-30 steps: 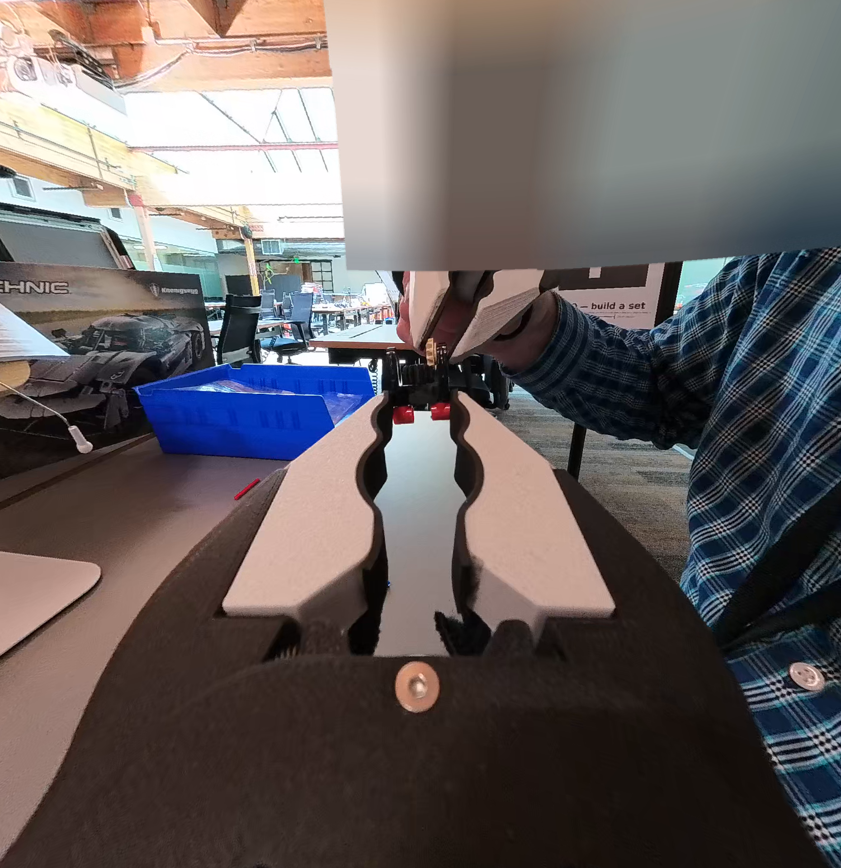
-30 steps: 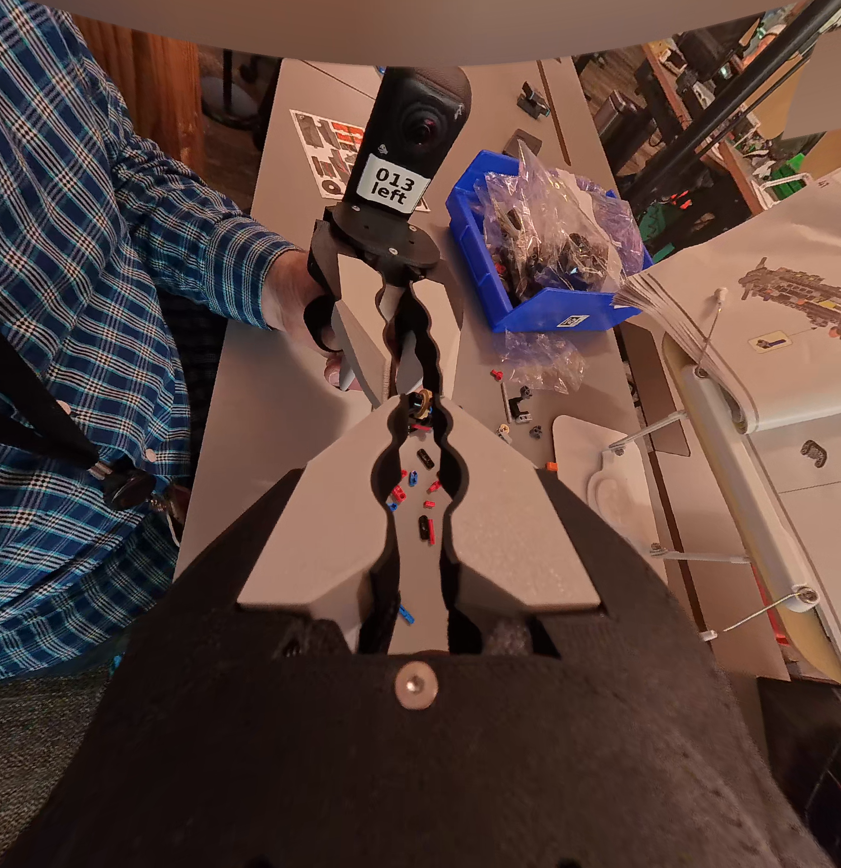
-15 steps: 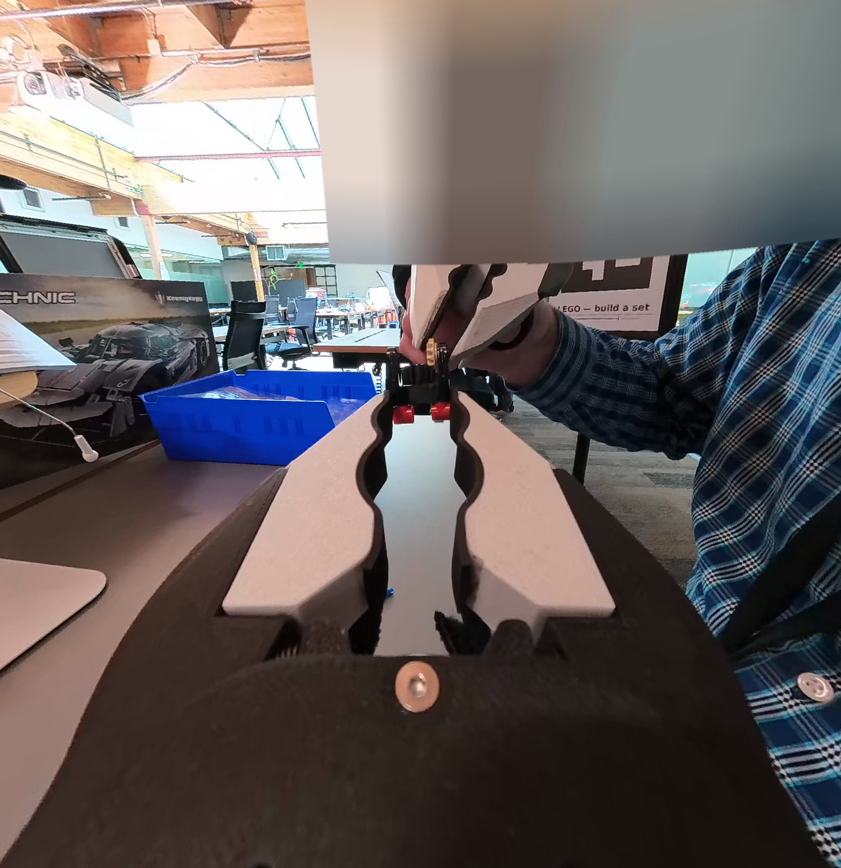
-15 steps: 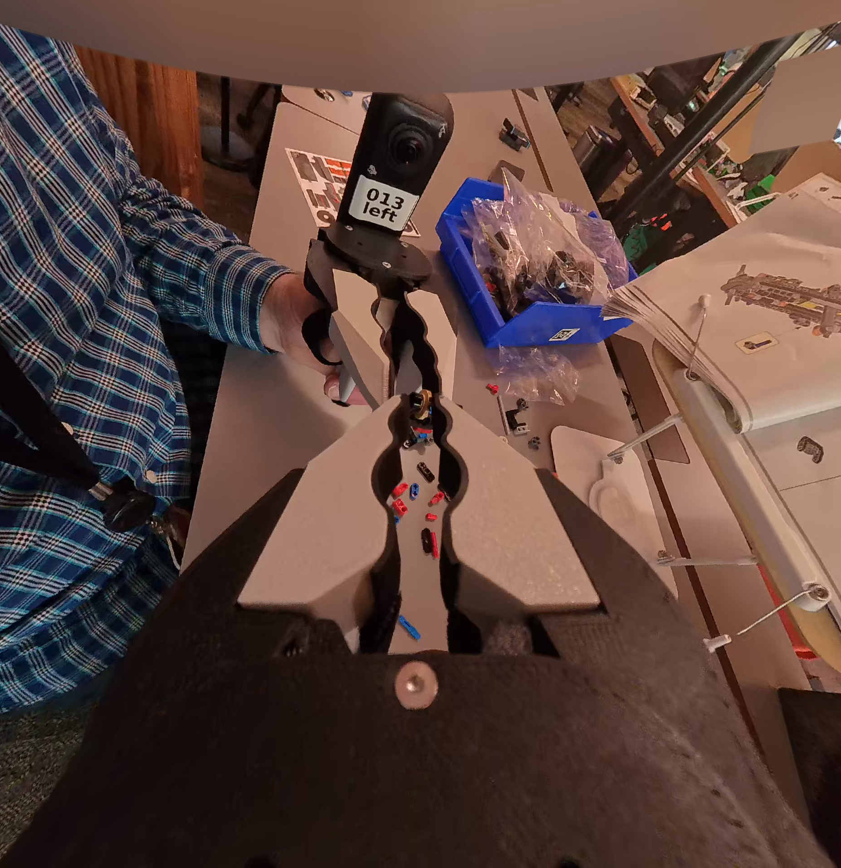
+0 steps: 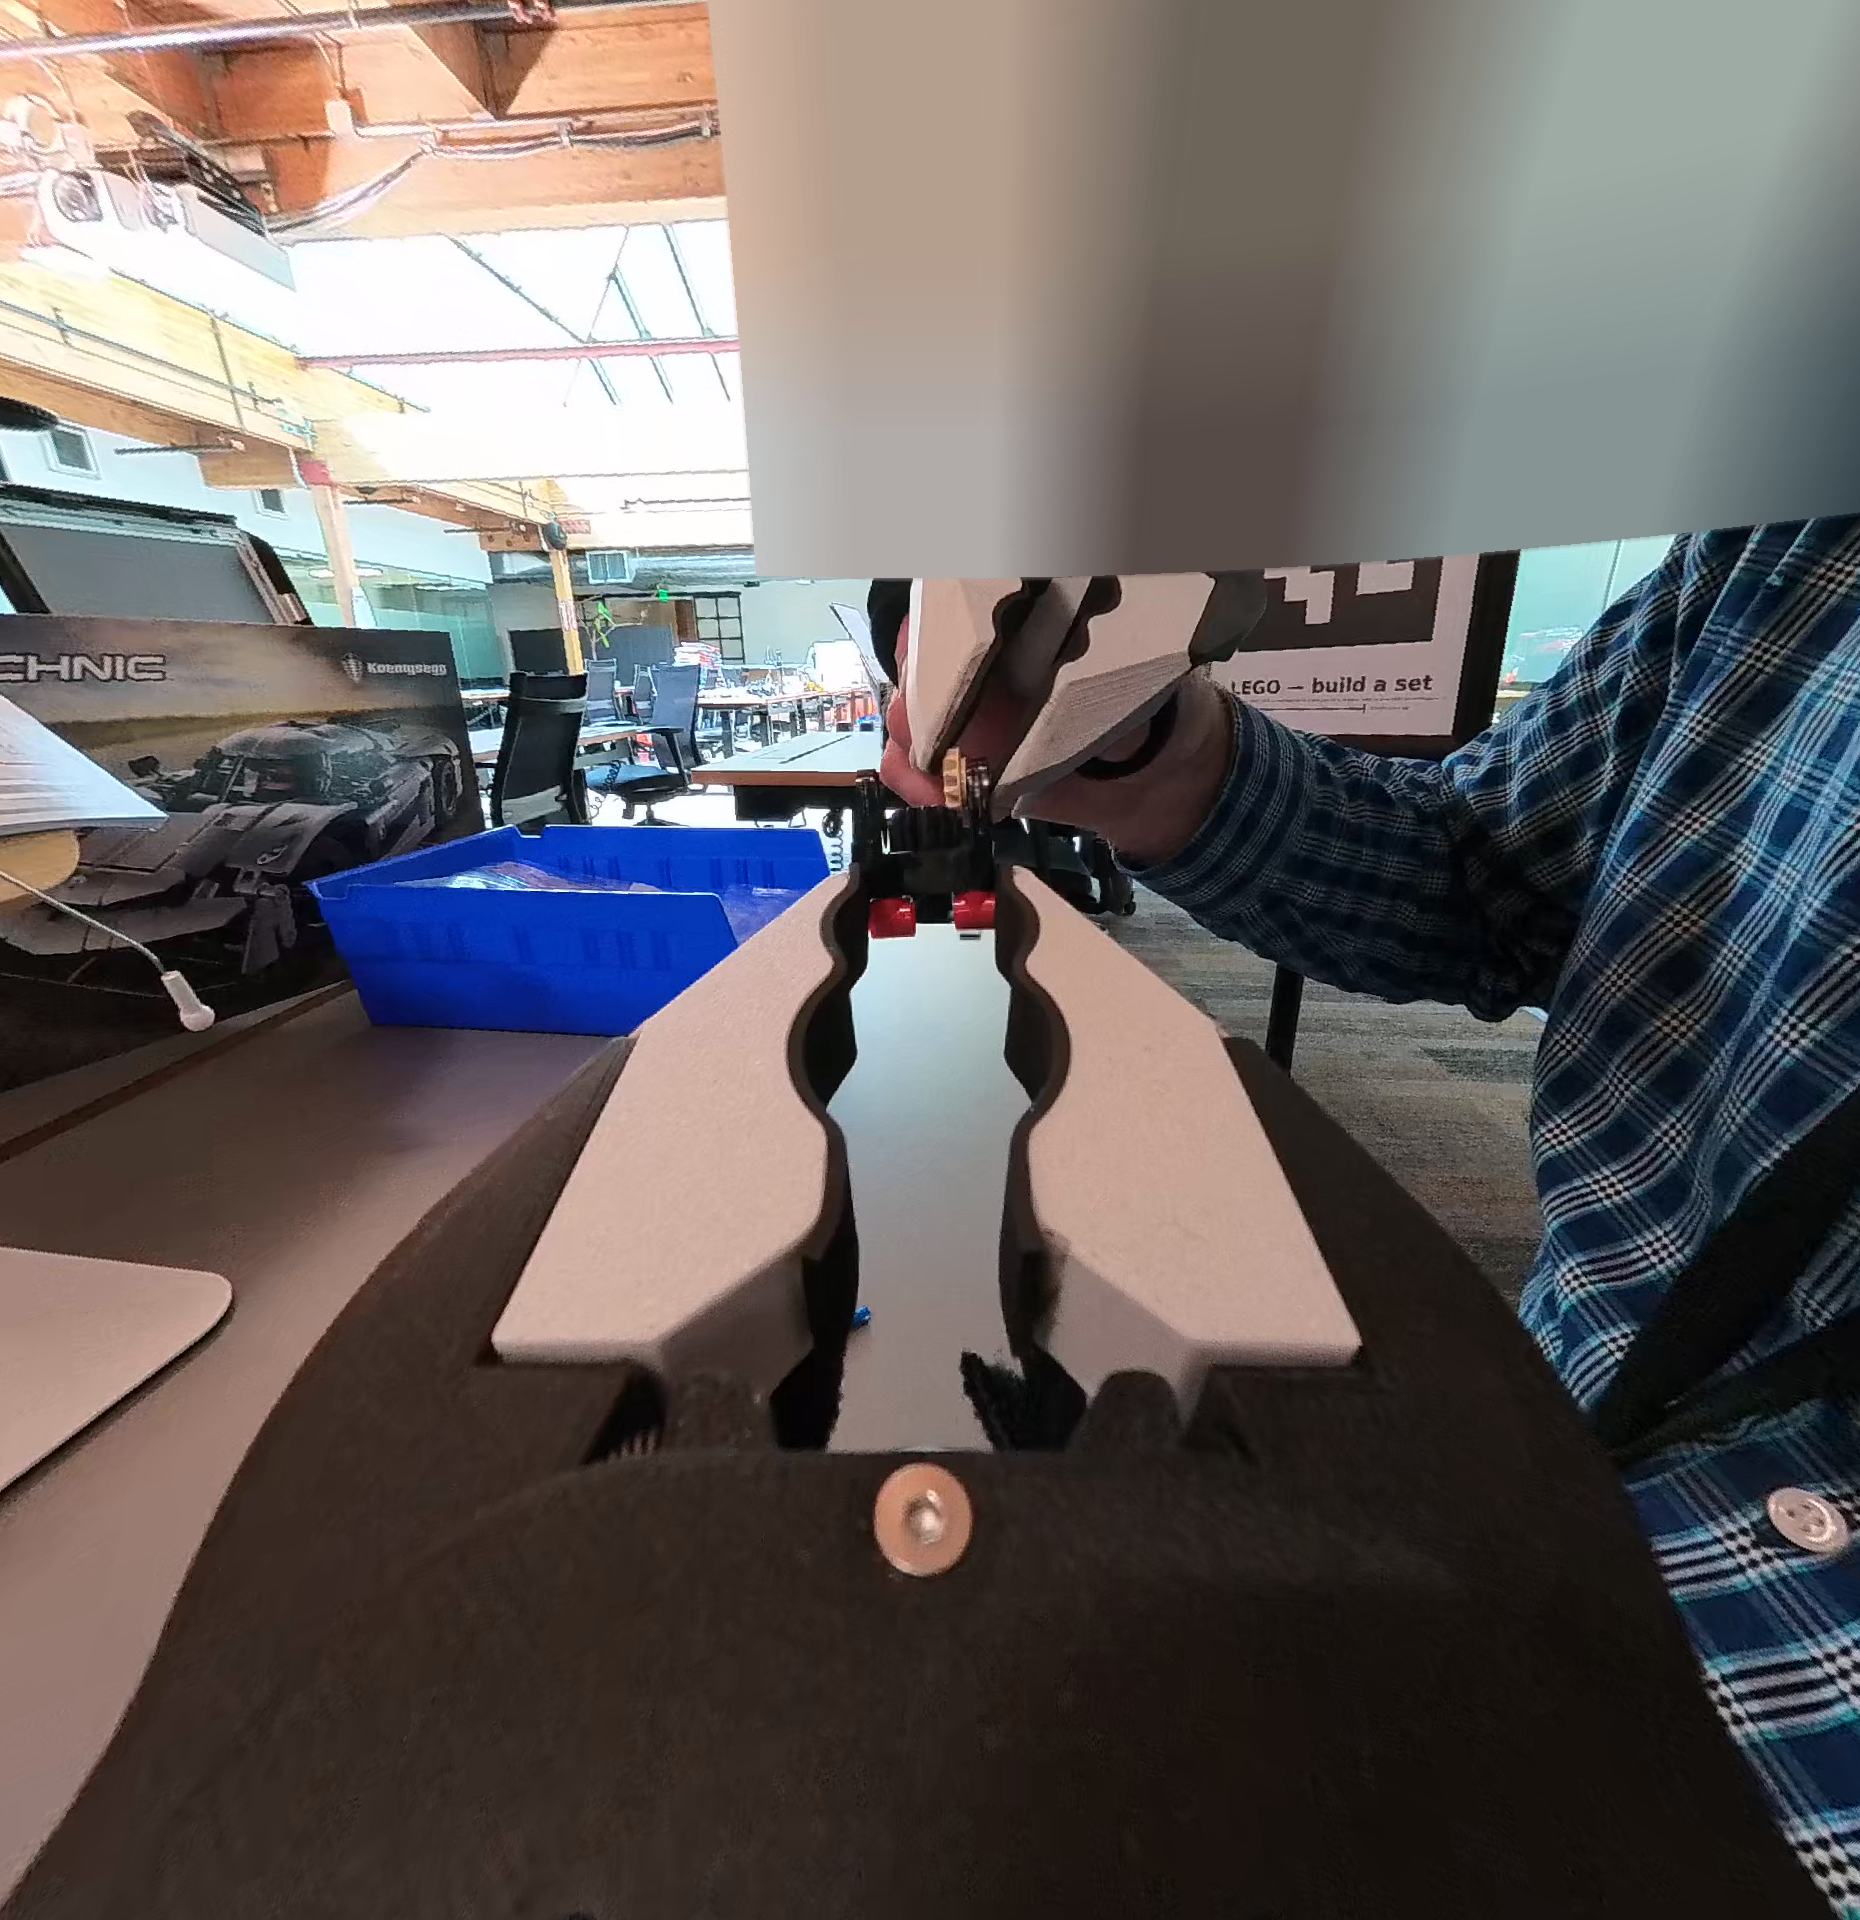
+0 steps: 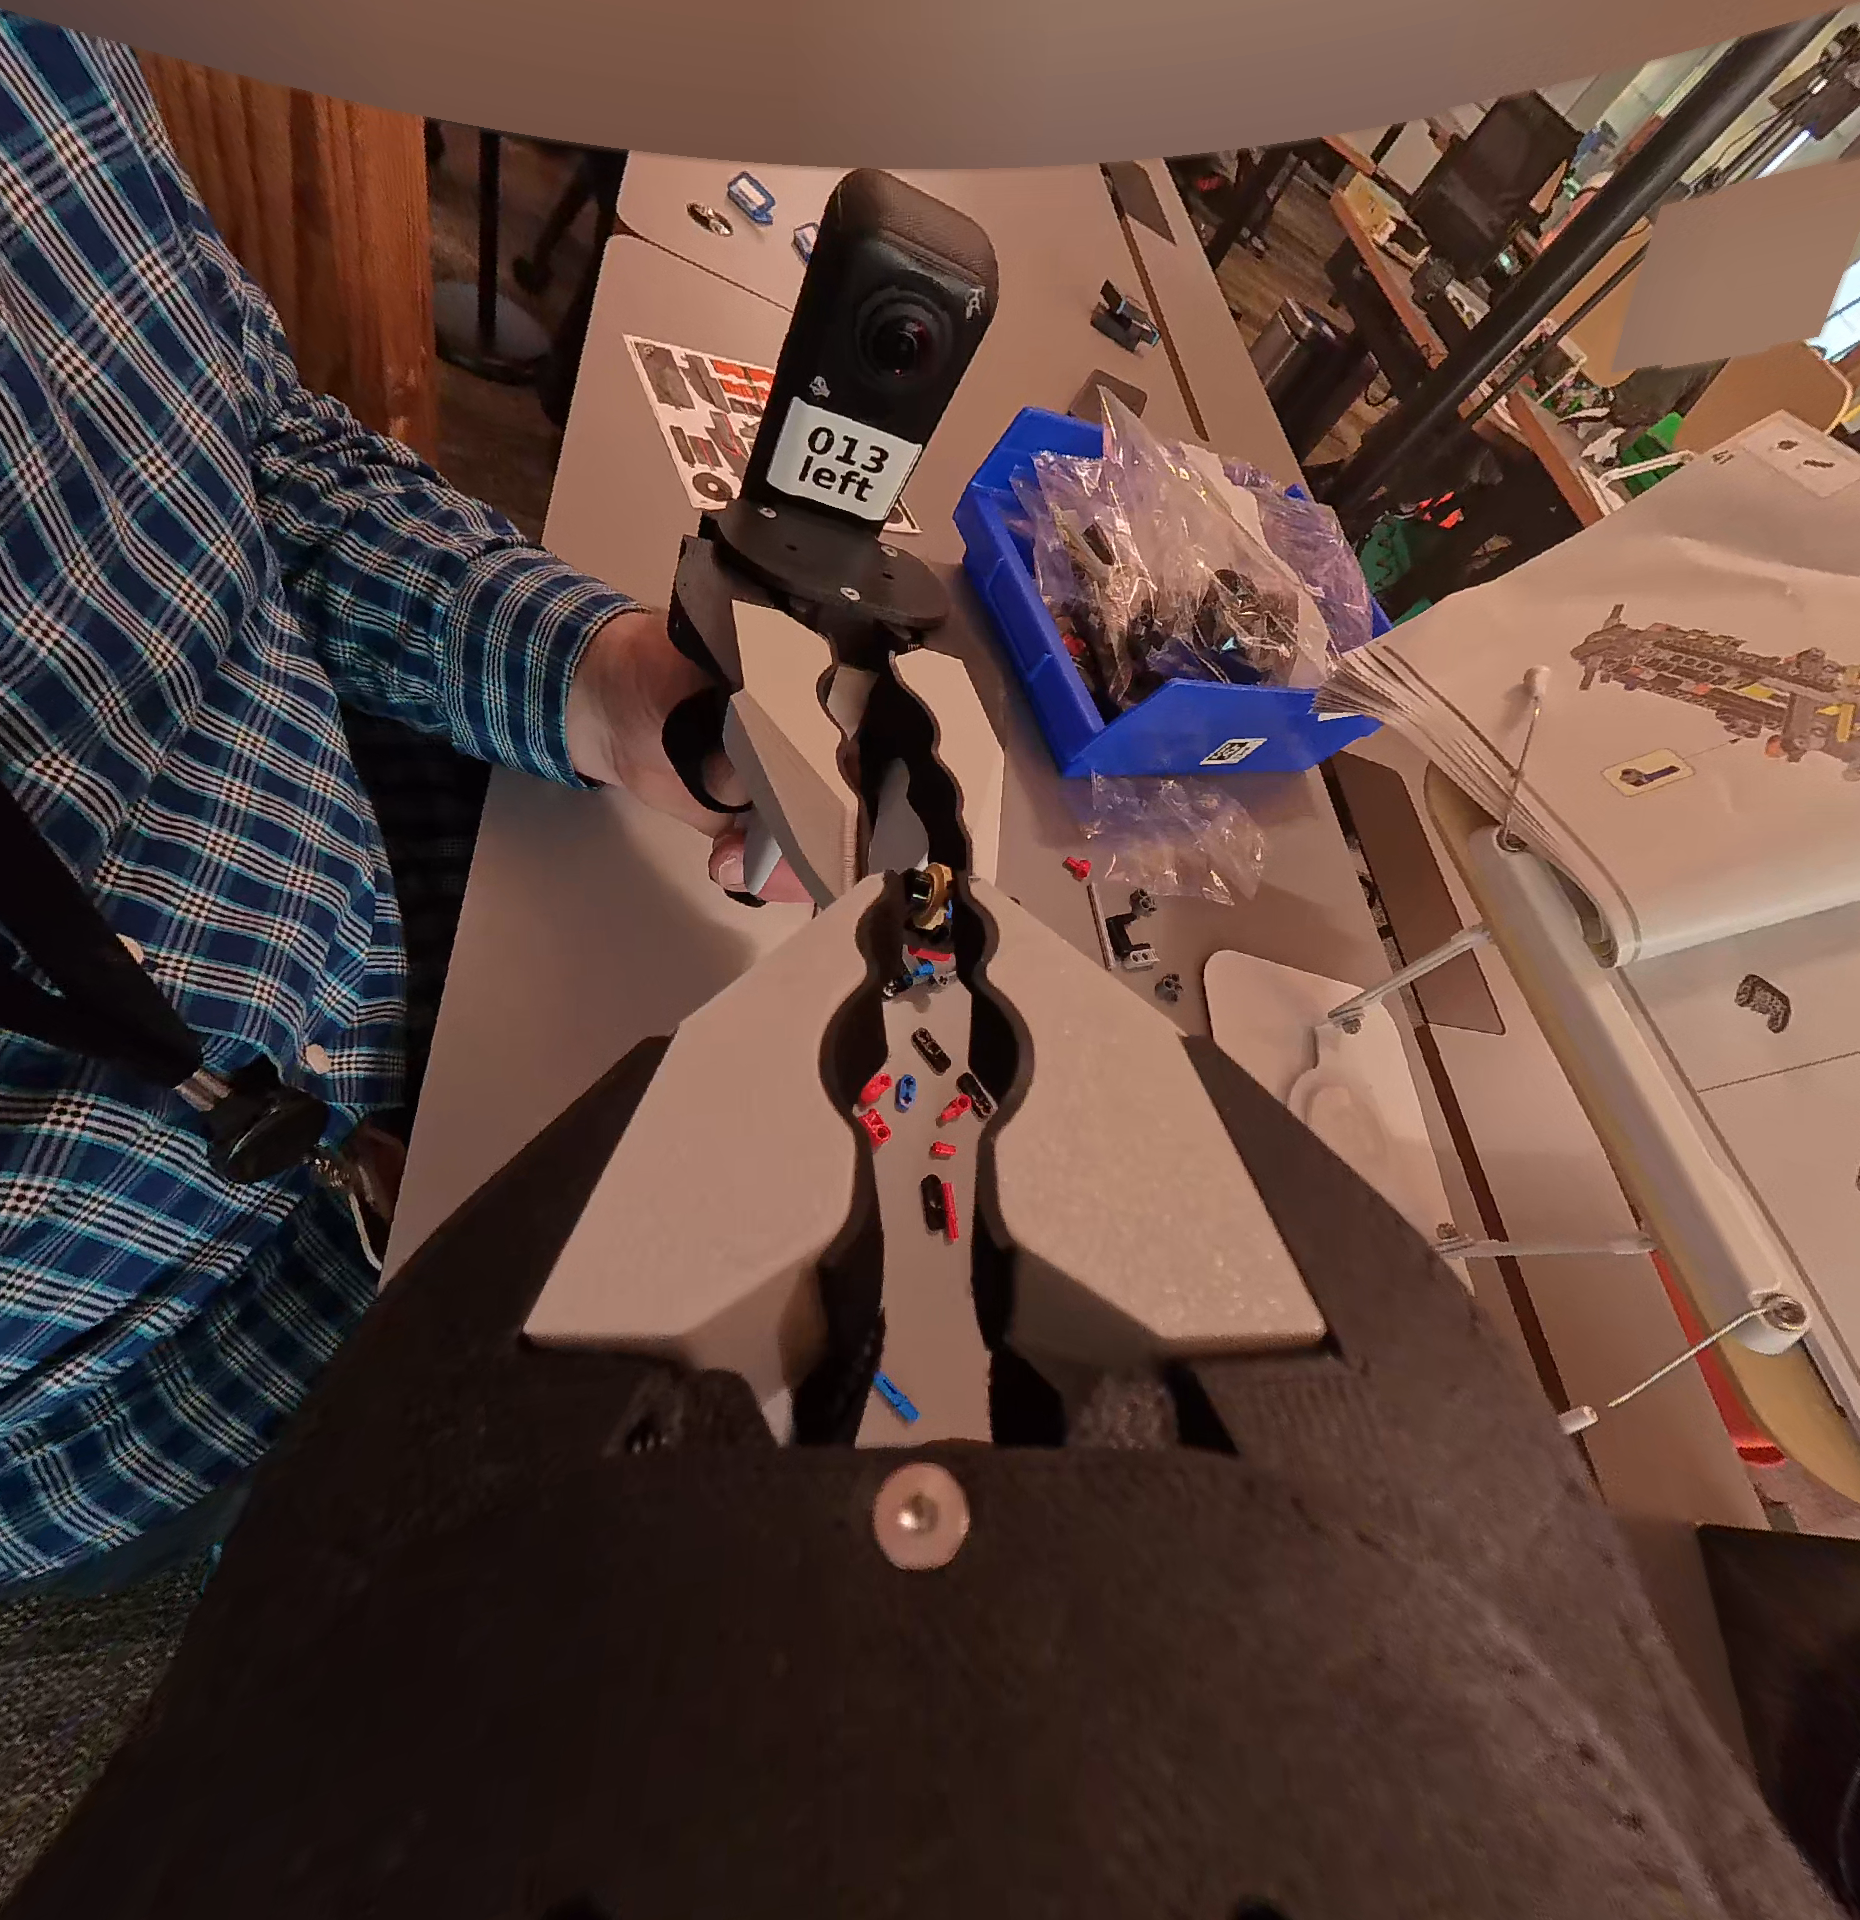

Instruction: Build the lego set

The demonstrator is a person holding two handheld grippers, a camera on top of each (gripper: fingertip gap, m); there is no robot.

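Note:
My left gripper (image 5: pixel 931 896) is shut on a small black lego assembly (image 5: pixel 924 854) with two red pins (image 5: pixel 892 917) on its underside, held above the grey table (image 5: pixel 282 1143). My right gripper (image 5: pixel 970 798) comes down on it from above, shut on a tan gear (image 5: pixel 952 774) that touches the assembly's top. In the right wrist view, my right gripper (image 6: pixel 928 896) holds the tan gear (image 6: pixel 938 885) at its tips, and the left gripper (image 6: pixel 876 854) meets it from the far side. The joint between the parts is mostly hidden by the fingers.
A blue bin (image 6: pixel 1165 717) of bagged parts (image 6: pixel 1175 561) stands beyond the grippers. Several loose red, blue and black pieces (image 6: pixel 931 1122) lie on the table below. An open instruction booklet (image 6: pixel 1684 727) on a stand is at right, the set's box (image 5: pixel 230 769) at left. A plaid sleeve (image 5: pixel 1528 831) is nearby. My left and right fingertips are right by each other.
Both grippers stay shut and joined at the assembly. They have shifted slightly together, and the right wrist view now shows more of the far table.

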